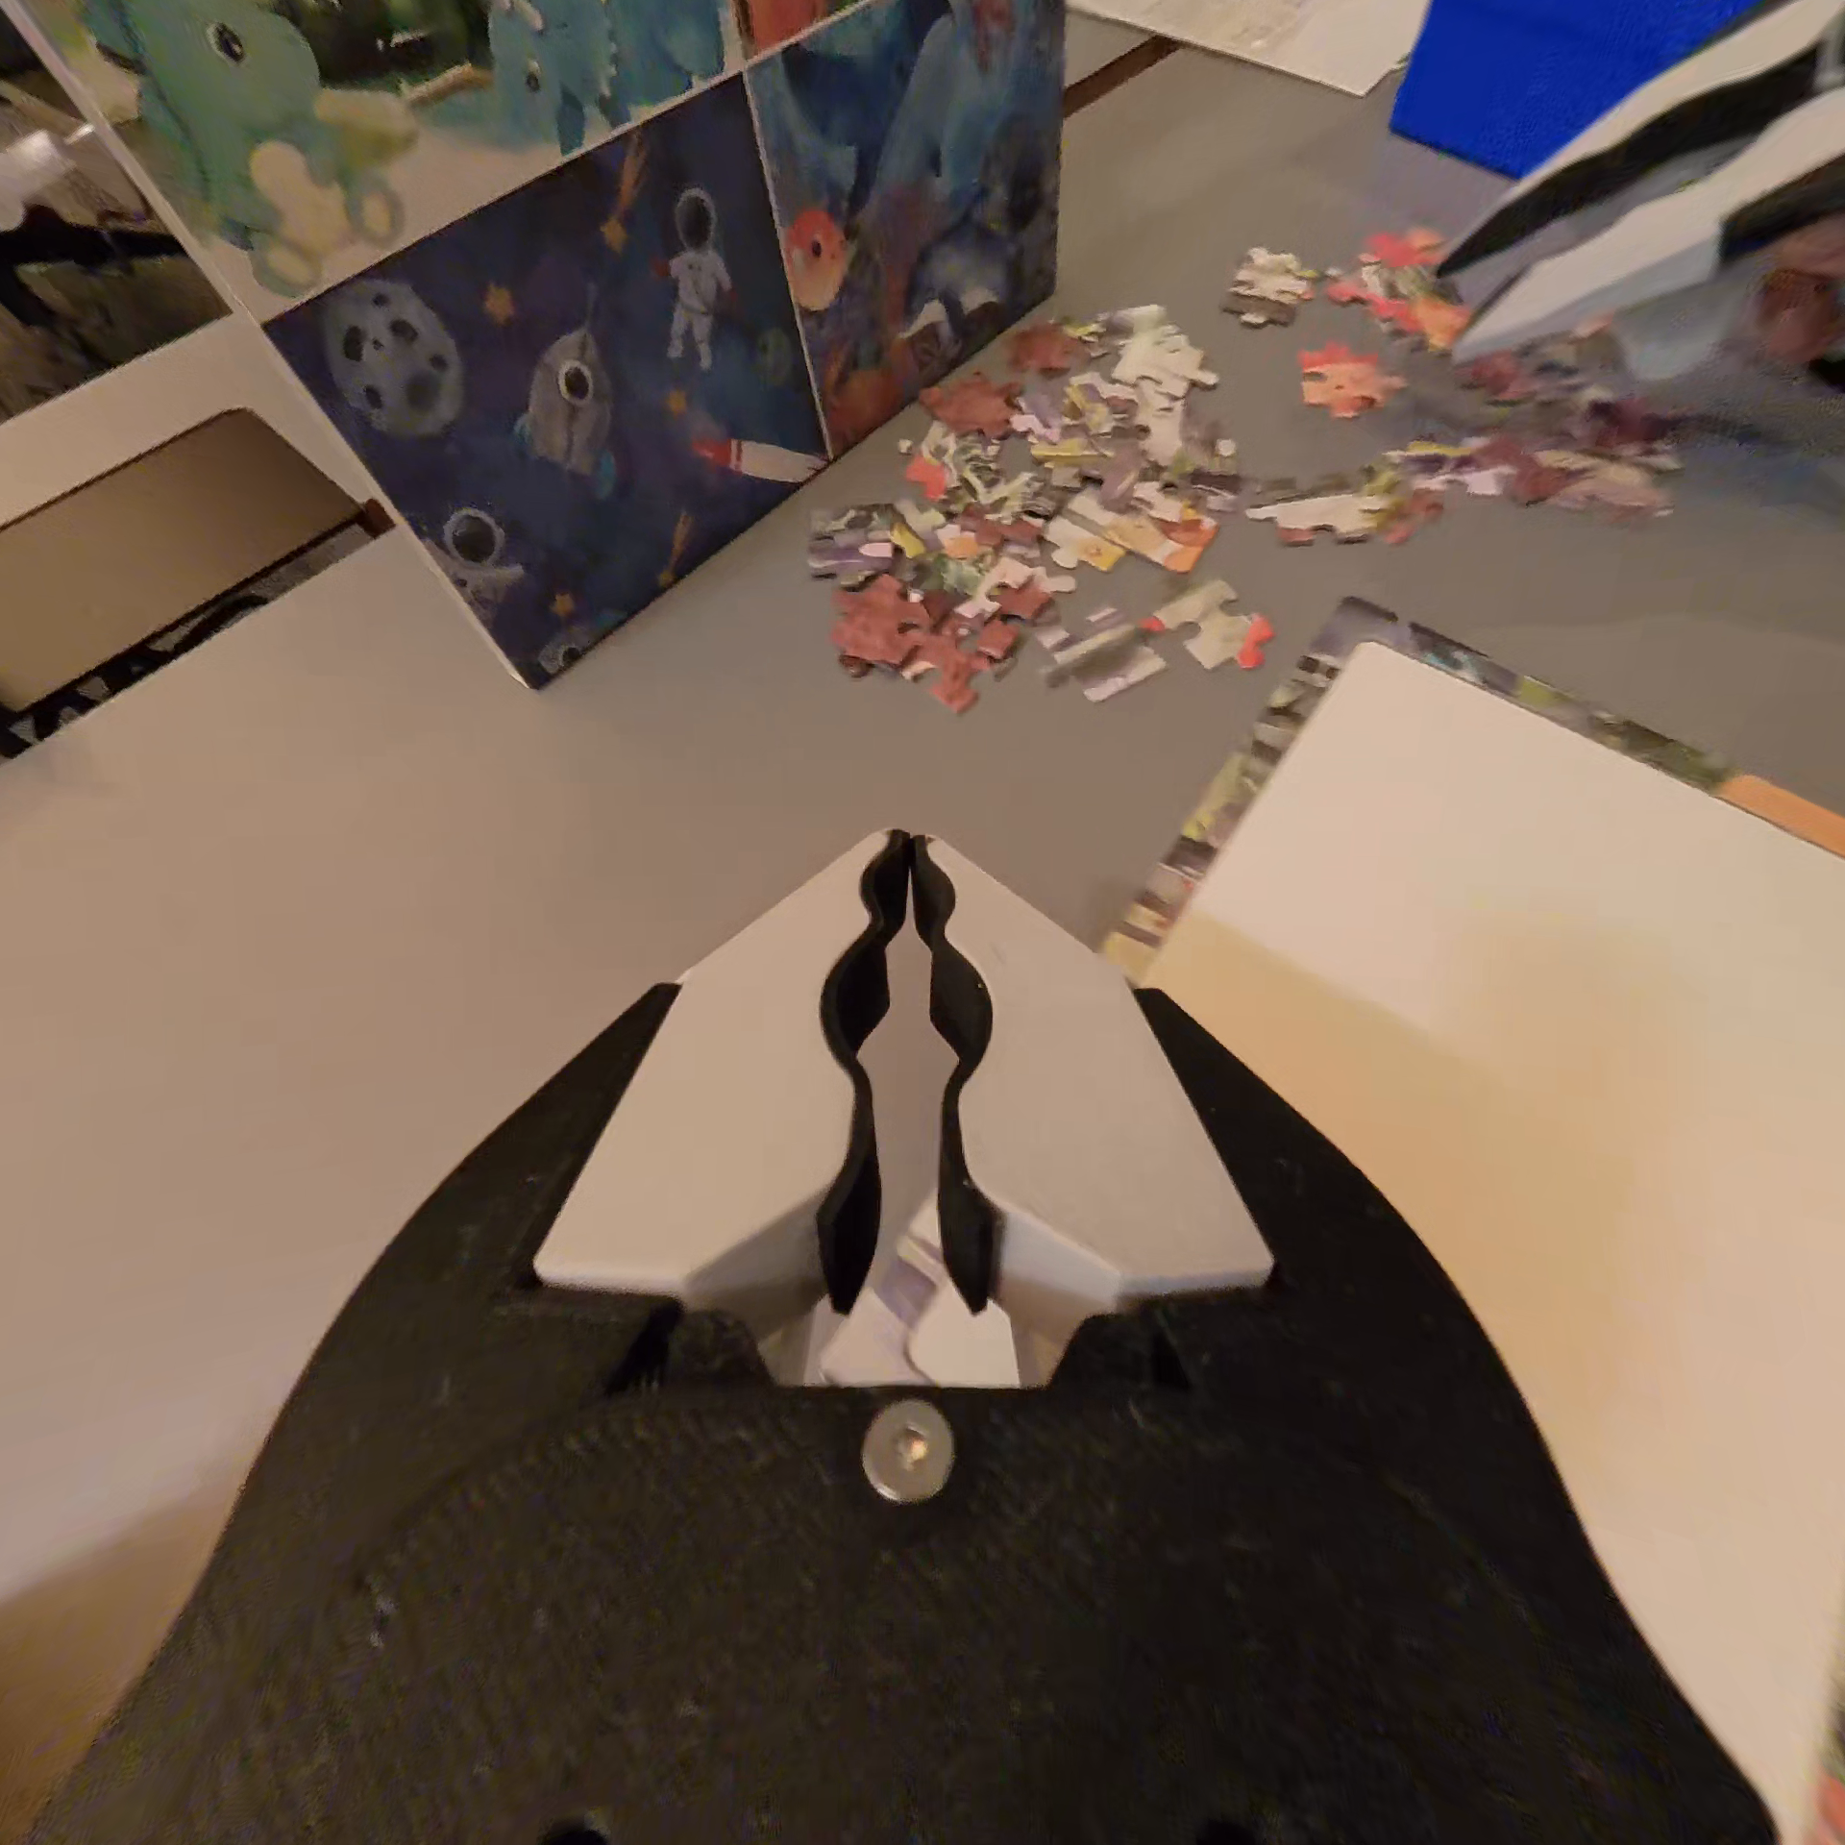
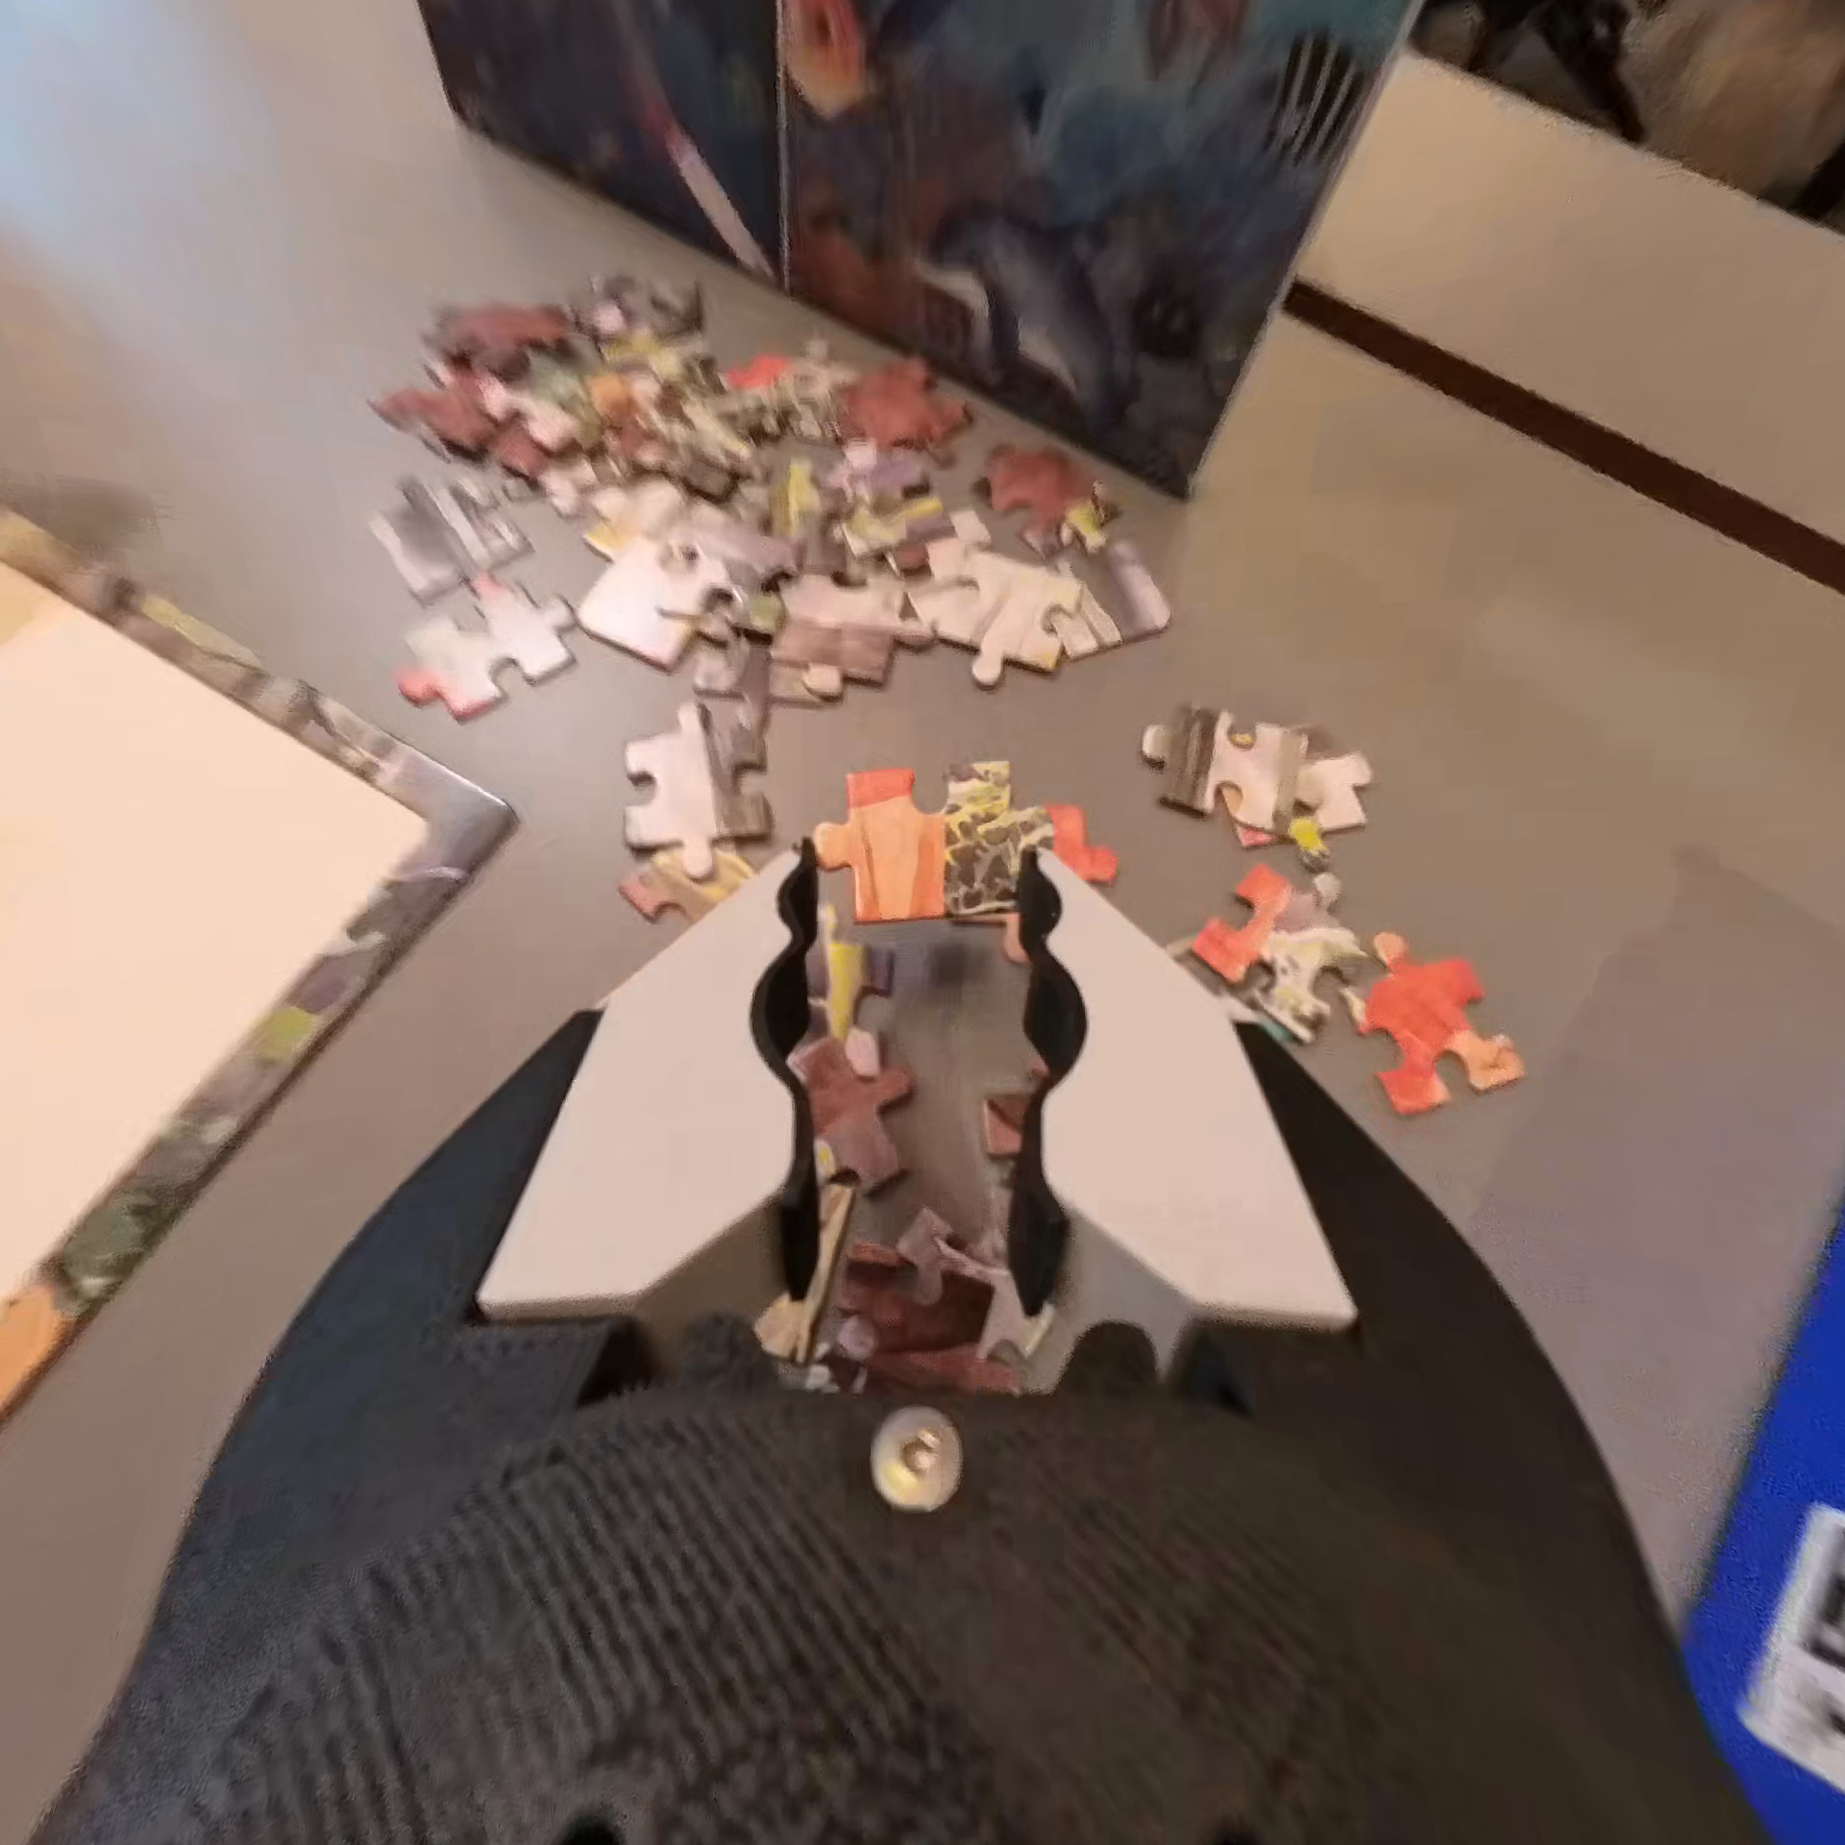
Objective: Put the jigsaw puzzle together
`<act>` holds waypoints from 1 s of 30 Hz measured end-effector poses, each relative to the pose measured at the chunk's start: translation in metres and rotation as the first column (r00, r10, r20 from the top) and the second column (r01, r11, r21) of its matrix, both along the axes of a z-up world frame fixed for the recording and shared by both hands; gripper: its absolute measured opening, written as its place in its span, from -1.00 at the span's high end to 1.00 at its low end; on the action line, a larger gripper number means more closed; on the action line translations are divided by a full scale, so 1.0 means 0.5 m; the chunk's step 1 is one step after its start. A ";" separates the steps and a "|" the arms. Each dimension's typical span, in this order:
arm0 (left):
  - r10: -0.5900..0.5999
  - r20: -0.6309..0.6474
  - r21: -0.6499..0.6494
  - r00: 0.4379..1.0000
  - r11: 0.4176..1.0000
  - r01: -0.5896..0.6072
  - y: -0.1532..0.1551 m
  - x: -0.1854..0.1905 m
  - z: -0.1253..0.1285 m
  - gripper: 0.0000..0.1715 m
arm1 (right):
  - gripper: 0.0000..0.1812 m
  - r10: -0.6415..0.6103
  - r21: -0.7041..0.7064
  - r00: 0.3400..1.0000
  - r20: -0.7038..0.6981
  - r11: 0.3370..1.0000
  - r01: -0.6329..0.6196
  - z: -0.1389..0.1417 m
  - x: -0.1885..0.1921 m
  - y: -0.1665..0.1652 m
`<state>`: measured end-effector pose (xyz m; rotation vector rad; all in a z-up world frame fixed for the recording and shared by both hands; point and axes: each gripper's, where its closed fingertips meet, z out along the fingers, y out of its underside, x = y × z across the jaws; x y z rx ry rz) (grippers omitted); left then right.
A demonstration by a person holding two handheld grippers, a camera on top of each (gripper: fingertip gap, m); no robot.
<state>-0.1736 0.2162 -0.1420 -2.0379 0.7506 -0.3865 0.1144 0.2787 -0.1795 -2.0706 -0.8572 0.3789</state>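
Many loose jigsaw pieces [image 1: 1048, 499] lie in a pile on the grey table; the pile also shows in the right wrist view [image 2: 749, 519]. A white puzzle board with a printed border [image 1: 1248, 739] lies to the right of my left gripper, and in the right wrist view [image 2: 399, 769] it lies on the left. My left gripper [image 1: 904, 844] is shut, its tips touching, low over bare table. My right gripper [image 2: 919, 859] is shut on an orange and yellow-black piece [image 2: 899, 849], held above scattered pieces. The right gripper [image 1: 1453, 300] also shows at the far right of the left wrist view.
A tall picture box with space and sea art [image 1: 599, 379] stands behind the pile, also in the right wrist view [image 2: 998, 200]. A blue box [image 1: 1547, 80] sits at the far right [image 2: 1797, 1448]. Plush toys [image 1: 230, 120] and papers [image 1: 1278, 40] lie beyond. There is about 30 cm between the tips of the two grippers.
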 end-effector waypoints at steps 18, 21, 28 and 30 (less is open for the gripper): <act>0.090 -0.224 0.023 0.970 0.996 -0.087 0.012 -0.091 -0.088 1.00 | 0.57 0.307 -0.056 0.951 -0.038 0.950 -0.308 -0.029 -0.055 -0.122; 0.091 -0.227 0.014 0.970 0.996 -0.090 0.014 -0.093 -0.095 1.00 | 0.57 0.382 -0.081 0.923 -0.050 0.920 -0.384 -0.034 -0.074 -0.149; 0.090 -0.171 0.009 0.981 0.996 -0.090 0.017 -0.091 -0.094 1.00 | 0.53 0.397 -0.104 0.917 0.027 0.914 -0.393 -0.057 -0.066 -0.155; 0.088 -0.161 0.010 0.983 0.996 -0.088 0.016 -0.090 -0.092 1.00 | 0.44 0.383 -0.068 0.924 0.016 0.922 -0.381 -0.042 -0.064 -0.148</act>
